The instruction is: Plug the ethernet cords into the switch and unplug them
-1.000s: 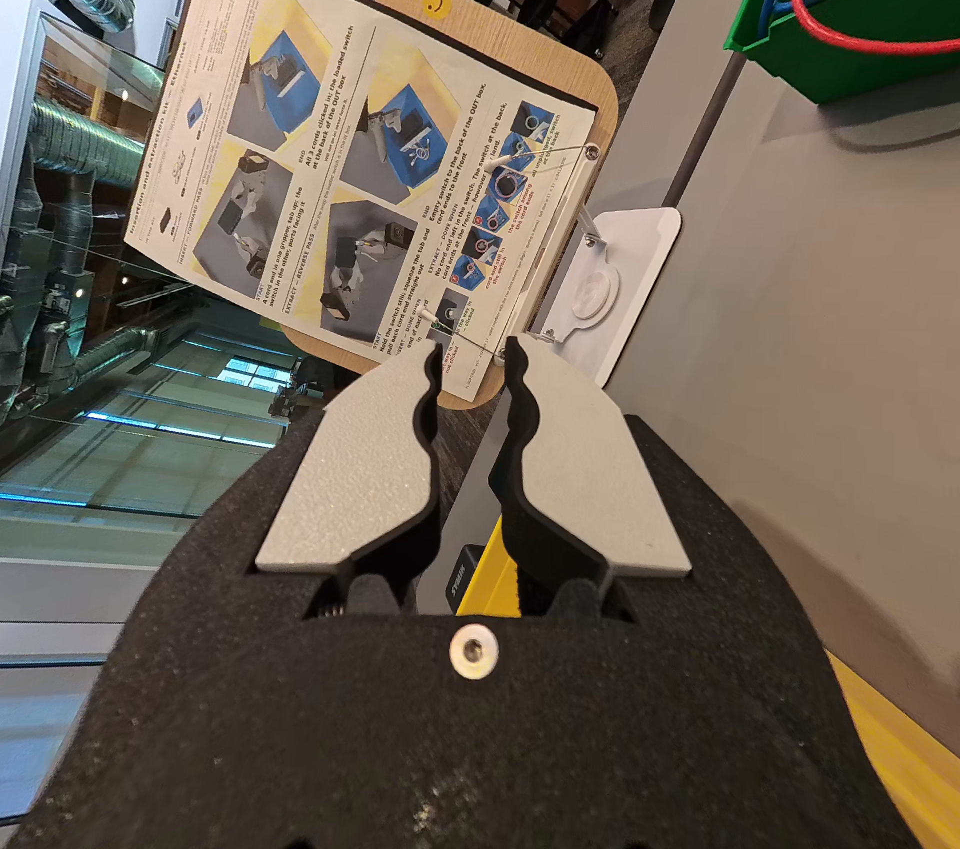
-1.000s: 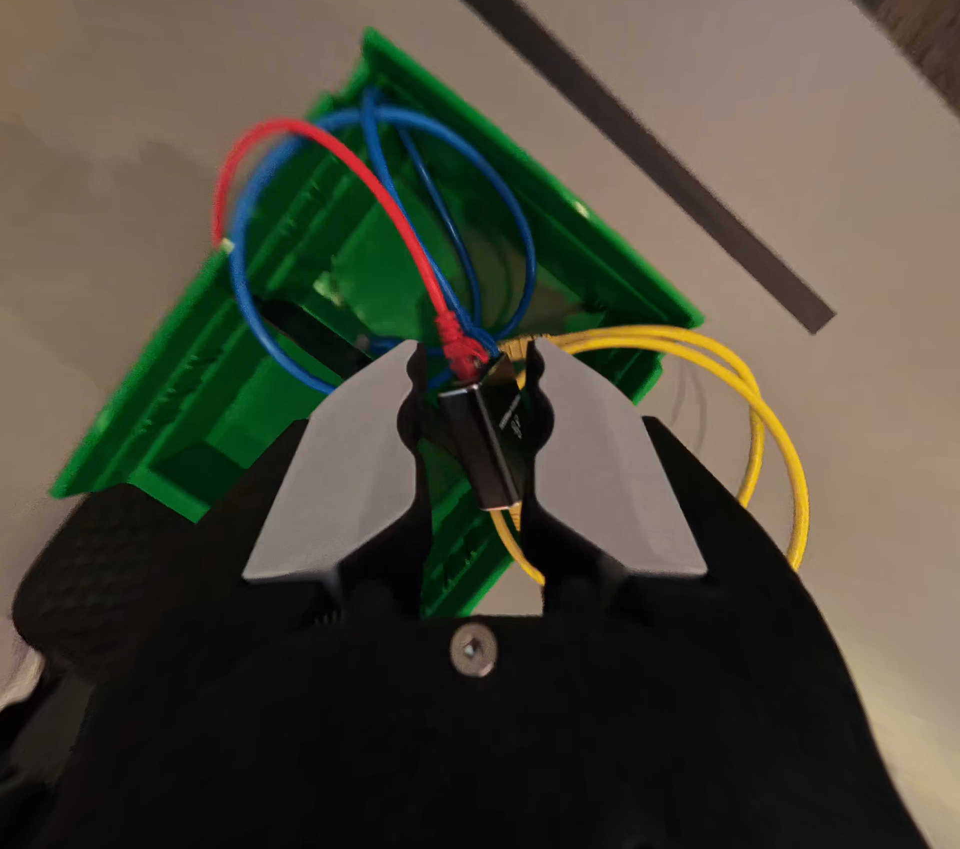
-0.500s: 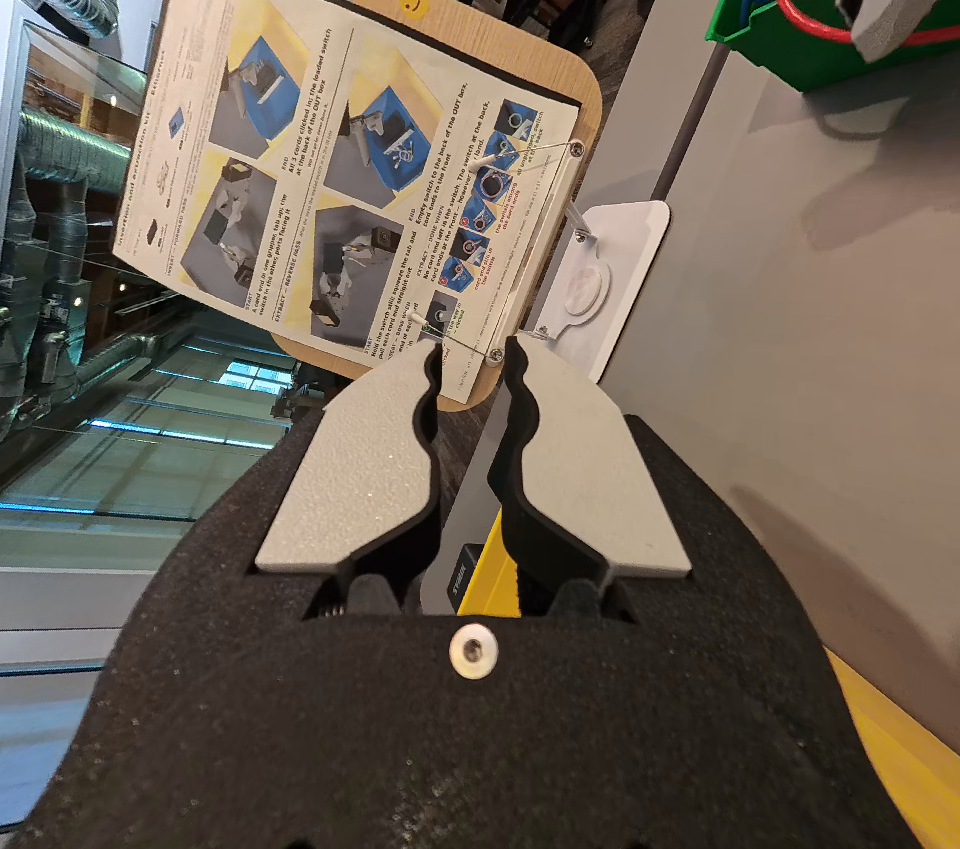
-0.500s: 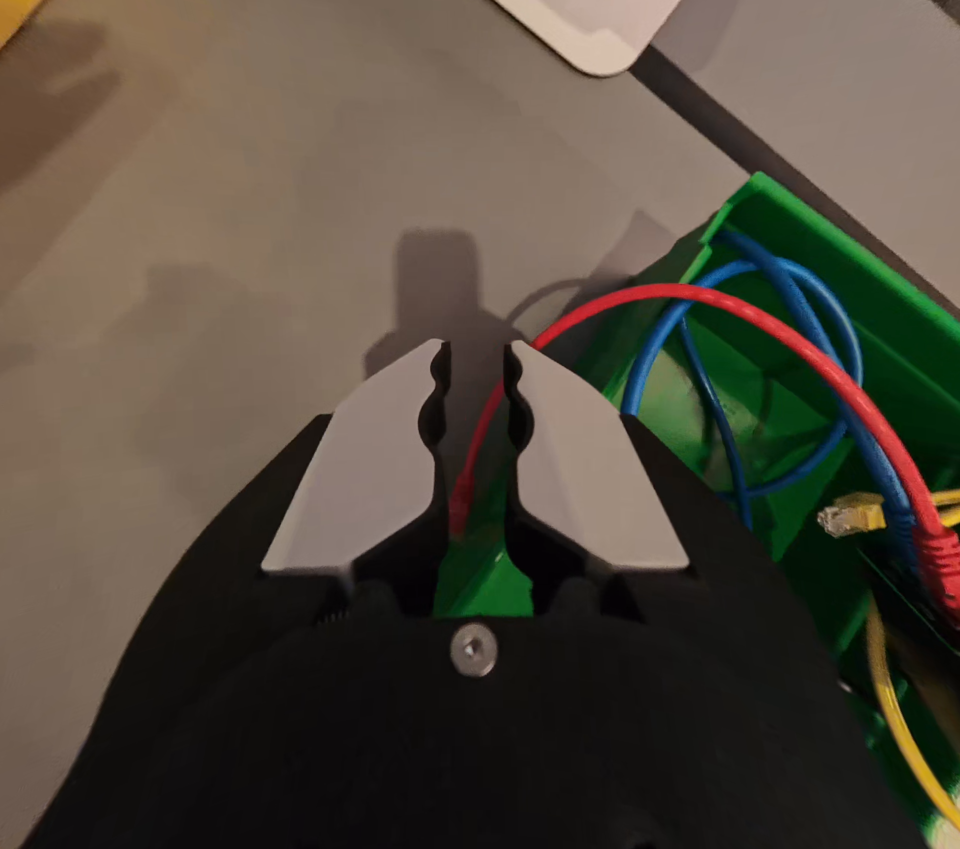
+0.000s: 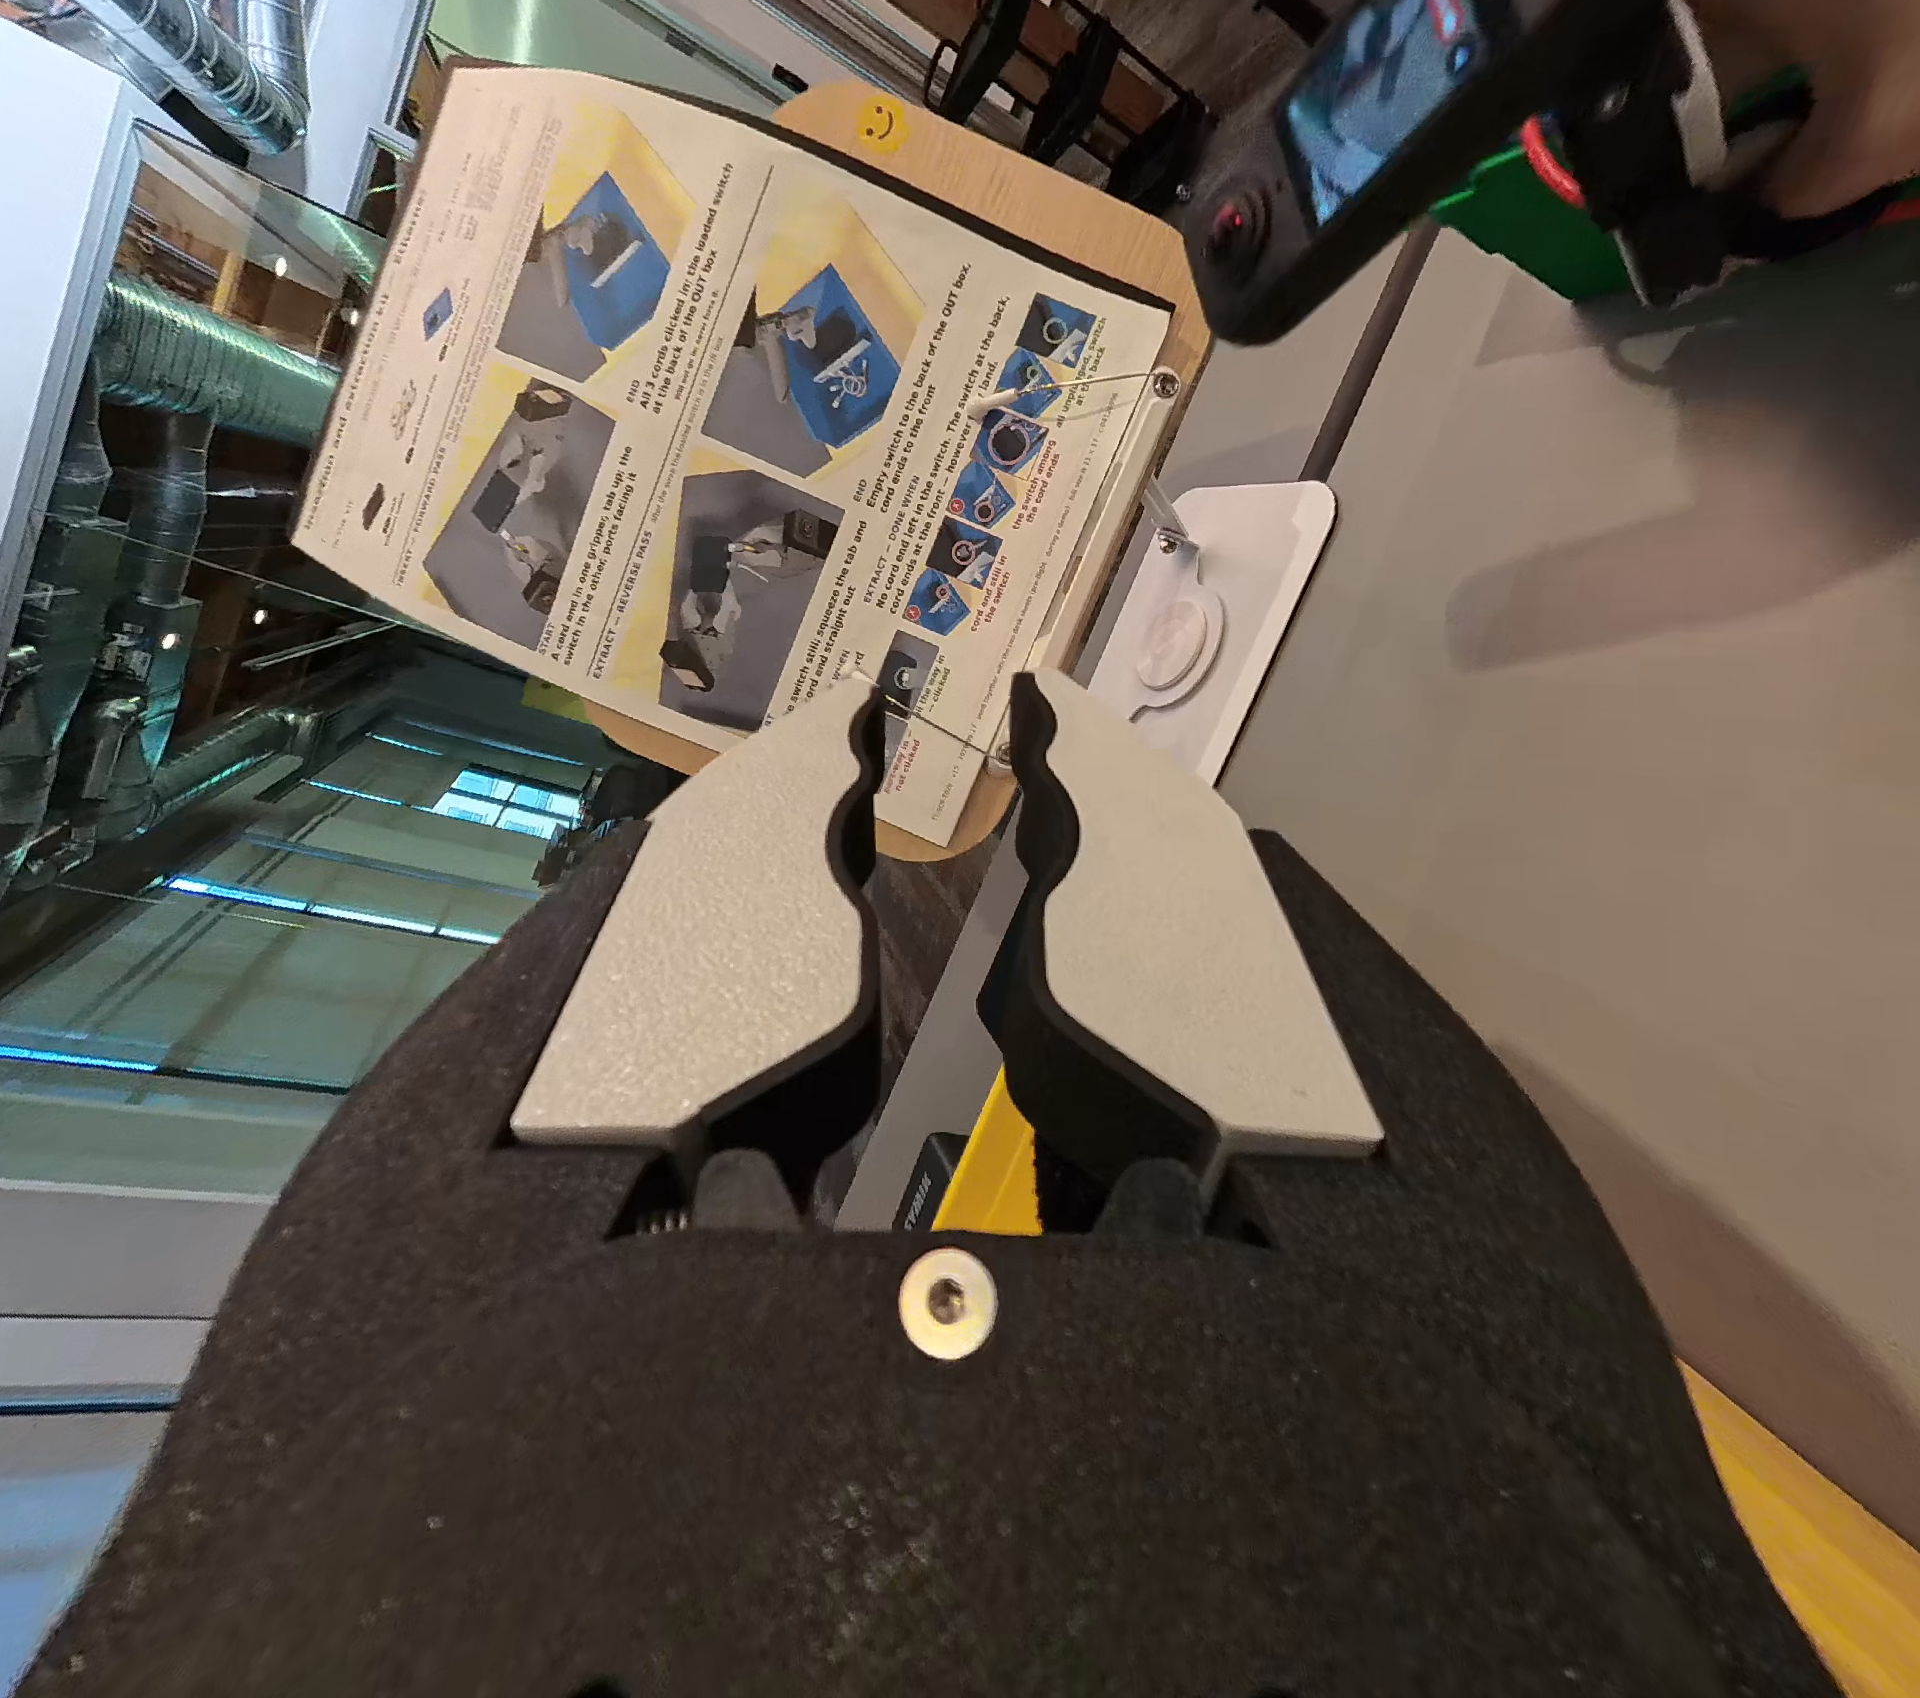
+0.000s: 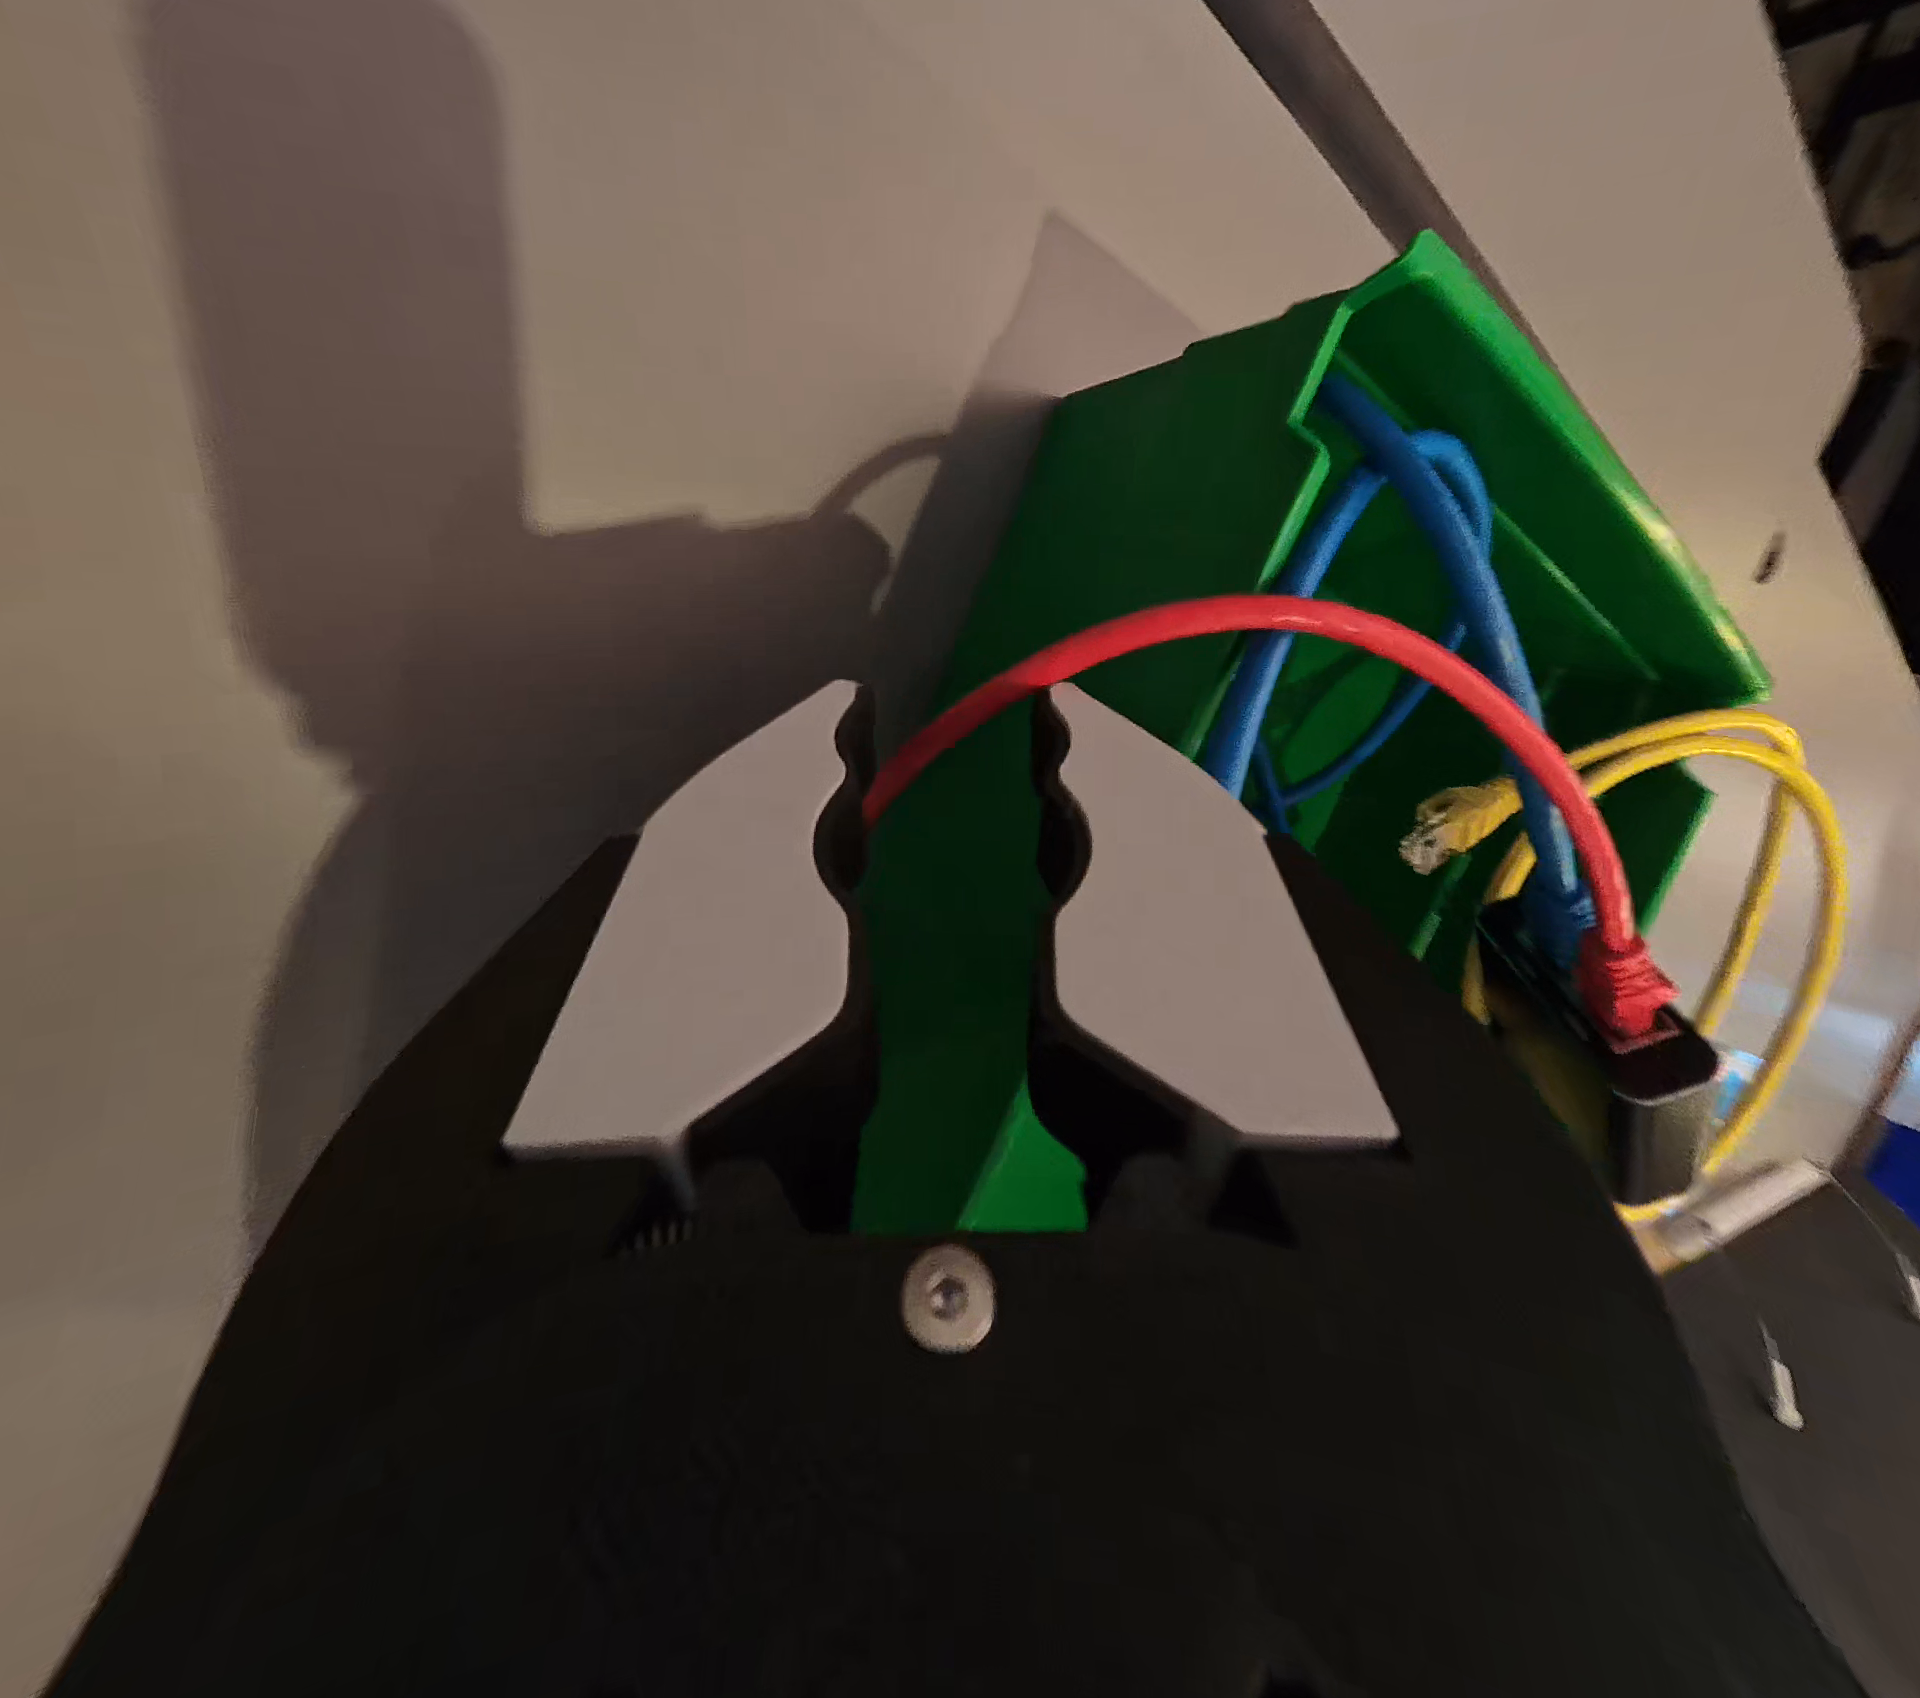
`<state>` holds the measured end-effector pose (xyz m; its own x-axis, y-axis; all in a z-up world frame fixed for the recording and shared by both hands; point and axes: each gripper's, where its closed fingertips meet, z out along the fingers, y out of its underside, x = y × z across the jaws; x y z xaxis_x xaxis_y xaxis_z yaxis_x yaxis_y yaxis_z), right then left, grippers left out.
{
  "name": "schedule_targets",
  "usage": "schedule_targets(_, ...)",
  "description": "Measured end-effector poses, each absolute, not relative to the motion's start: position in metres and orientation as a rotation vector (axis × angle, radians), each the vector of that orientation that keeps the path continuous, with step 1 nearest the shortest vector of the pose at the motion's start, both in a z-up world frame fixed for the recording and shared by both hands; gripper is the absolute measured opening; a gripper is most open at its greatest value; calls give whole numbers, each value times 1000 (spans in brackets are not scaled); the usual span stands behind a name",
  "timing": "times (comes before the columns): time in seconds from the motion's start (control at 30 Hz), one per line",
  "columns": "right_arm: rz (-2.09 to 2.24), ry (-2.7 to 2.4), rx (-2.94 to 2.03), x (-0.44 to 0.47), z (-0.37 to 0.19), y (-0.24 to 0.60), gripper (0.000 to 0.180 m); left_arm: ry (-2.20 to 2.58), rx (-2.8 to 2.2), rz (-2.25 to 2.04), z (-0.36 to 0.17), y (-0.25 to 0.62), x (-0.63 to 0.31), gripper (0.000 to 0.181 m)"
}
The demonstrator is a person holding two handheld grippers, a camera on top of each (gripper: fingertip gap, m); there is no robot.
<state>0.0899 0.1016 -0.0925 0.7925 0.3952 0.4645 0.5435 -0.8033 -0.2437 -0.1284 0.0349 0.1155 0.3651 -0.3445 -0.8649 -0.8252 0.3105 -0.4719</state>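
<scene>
Both are released: left hand-held gripper [image 5: 943,692] grips nothing, right hand-held gripper [image 6: 945,713] straddles the red cord [image 6: 1226,625], unpinched. Switch [image 6: 1652,1077] at 3 o'clock, on the green bin [image 6: 1132,495].

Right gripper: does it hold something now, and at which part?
The right gripper holds nothing; its open jaws straddle the red ethernet cord near its free end.

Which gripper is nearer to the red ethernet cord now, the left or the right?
Right. The right gripper has the red cord between its open fingers; the left gripper points at the instruction board, away from it.
</scene>
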Motion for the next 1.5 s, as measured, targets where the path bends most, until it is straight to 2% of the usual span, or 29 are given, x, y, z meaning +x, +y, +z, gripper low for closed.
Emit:
schedule_targets(0.1, -704, -743, -2544, 96, -92, 114, 25, 1210, -1266, 432, 119, 31, -130, 22)
schedule_targets(0.23, -589, -717, -2540, 91, -86, 112, 22, 1197, -1262, 414, 123, 28, -134, 22)
schedule_targets(0.37, -186, -609, -2519, 75, -67, 111, 20, 1175, -1261, 396, 128, 27, -141, 22)
schedule_targets(0.53, 352, -421, -2378, 73, -11, 113, 16, 1151, -1266, 390, 132, 26, -151, 22)
schedule_targets(0.7, 684, -409, -2233, 96, 26, 113, 13, 1137, -1275, 387, 133, 27, -157, 22)
schedule_targets(0.93, 492, -708, -2496, 110, -50, 104, 11, 1168, -1278, 408, 128, 28, -150, 22)
schedule_targets(1.03, 472, -727, -2501, 105, -50, 107, 13, 1189, -1282, 422, 124, 28, -146, 21)
schedule_targets(1.1, 543, -712, -2536, 100, -48, 104, 22, 1205, -1286, 431, 120, 29, -143, 21)
schedule_targets(1.23, 698, -748, -2512, 99, -30, 87, 23, 1218, -1299, 445, 116, 32, -142, 21)
schedule_targets(1.33, 807, -763, -2371, 112, 7, 68, 23, 1221, -1311, 449, 113, 35, -142, 21)
schedule_targets(1.5, 814, -525, -2055, 193, 67, 42, 28, 1230, -1335, 461, 107, 40, -143, 21)
